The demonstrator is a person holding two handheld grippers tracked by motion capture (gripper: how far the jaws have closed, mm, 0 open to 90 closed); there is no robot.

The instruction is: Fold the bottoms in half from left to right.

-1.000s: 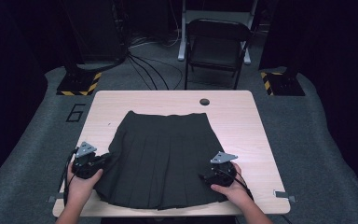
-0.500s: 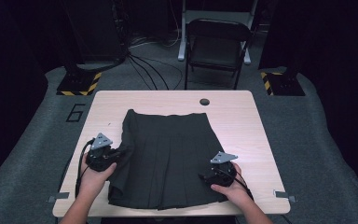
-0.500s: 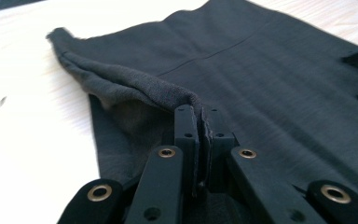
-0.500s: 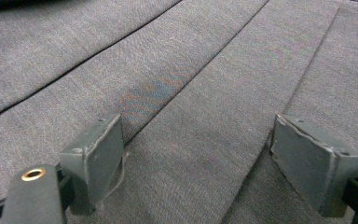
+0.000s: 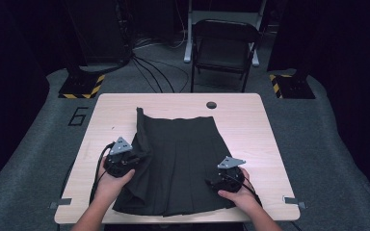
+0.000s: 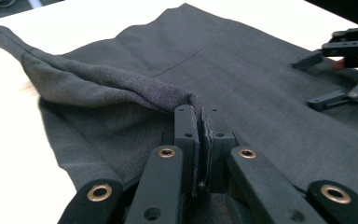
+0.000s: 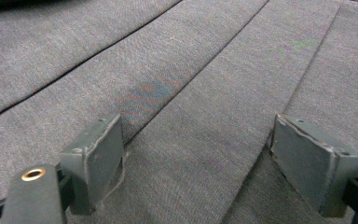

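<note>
Wooden table (image 5: 270, 125) carries a dark skirt (image 5: 183, 163) across its middle. Left gripper (image 6: 204, 140) is clamped tight on the skirt's left edge, lifting a fold. Right gripper (image 7: 196, 163) rests spread wide on the cloth near the front edge.

- My left hand-held gripper (image 5: 125, 159) sits in my left hand (image 5: 110, 177), forearm coming up from the near edge at the left.
- Its jaws are pressed together, pinching a fold of the dark skirt (image 6: 261, 84); in the left gripper view the cloth edge is squeezed between the two pads (image 6: 186, 135).
- The pinched fold is raised off the tabletop (image 5: 270, 125).
- My right hand-held gripper (image 5: 224, 180) is in my right hand (image 5: 238, 195), low at the near right.
- Its jaws stand wide apart, the pads (image 7: 93, 158) resting on the skirt, gripping nothing.
</note>
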